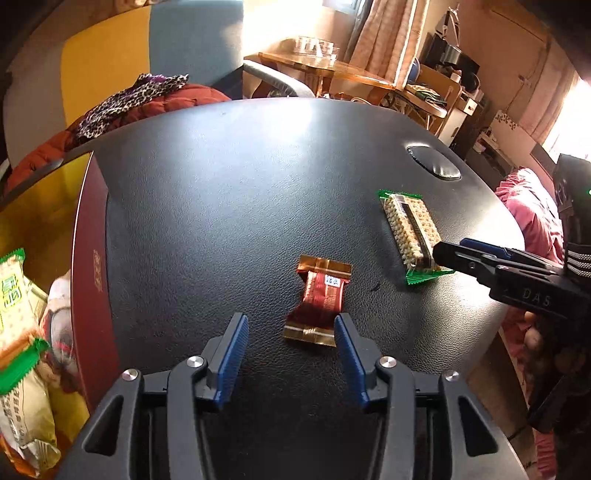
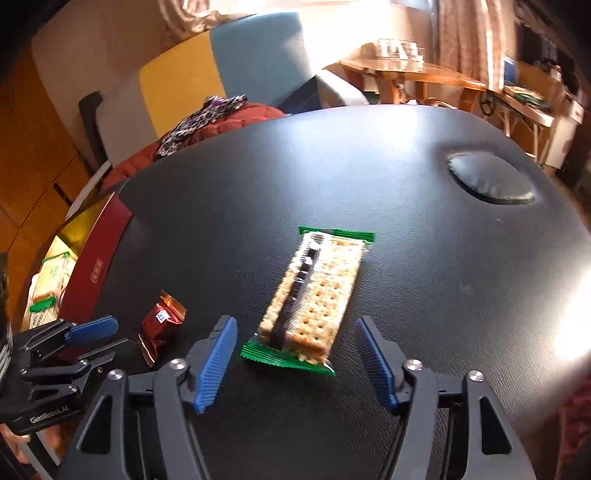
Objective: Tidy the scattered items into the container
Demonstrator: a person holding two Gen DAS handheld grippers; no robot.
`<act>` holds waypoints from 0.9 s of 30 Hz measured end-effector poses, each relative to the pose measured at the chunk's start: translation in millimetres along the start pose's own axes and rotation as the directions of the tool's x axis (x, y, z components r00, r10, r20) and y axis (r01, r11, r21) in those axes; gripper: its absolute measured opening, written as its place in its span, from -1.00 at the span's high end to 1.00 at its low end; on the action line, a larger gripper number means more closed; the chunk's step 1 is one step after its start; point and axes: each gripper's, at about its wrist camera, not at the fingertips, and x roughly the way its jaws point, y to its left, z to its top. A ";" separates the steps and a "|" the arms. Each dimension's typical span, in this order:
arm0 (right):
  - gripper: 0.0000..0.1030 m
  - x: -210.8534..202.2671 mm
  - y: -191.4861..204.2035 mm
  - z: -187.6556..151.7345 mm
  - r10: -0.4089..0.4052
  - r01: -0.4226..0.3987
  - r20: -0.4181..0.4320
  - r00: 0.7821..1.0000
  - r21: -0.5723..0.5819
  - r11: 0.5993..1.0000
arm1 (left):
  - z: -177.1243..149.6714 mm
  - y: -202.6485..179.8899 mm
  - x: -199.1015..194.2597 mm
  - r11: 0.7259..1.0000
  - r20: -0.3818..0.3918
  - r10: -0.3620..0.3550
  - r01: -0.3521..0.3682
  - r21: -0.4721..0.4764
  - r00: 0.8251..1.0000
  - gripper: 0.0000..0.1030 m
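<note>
We get strong daylight blowing out the far window (image 1: 258, 33) and the right edge, throwing a whitish sheen across the black desk (image 2: 369, 166). Fisheye bends the desk rim hard, corners go dark, and the cracker pack (image 2: 310, 295) looks slightly smeared.

Beyond the black leather-look table (image 1: 258, 184) you have a rust-red quilted coat (image 1: 155, 107) heaped at the far left edge, with a leopard-print cloth (image 1: 122, 101) lying on top of it. Set into the table's surface toward its far right is a round padded dimple (image 1: 434, 166). Behind the coat stands a chair with a pale blue back (image 2: 258, 55) beside a yellow panel (image 2: 177, 81). Farther off you can see a wooden side table (image 1: 332, 72) carrying some clear glassware, too washed out by glare to make out, and a pinkish curtain (image 1: 384, 33) hanging behind it. A pink ruffled fabric (image 1: 528, 210) shows past the table's right edge.
</note>
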 end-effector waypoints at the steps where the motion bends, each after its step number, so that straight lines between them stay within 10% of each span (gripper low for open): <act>1: -0.33 -2.3 -3.6 -1.7 -0.009 0.009 0.005 1.000 0.022 1.000 | 1.7 -1.4 0.6 1.000 -0.001 -0.009 0.009 0.009 1.000 0.05; 27: -0.43 -7.9 -22.2 -32.0 -0.055 0.054 0.006 0.998 0.085 0.995 | 1.9 -2.5 22.0 0.999 -0.027 0.052 -0.052 0.013 0.998 0.31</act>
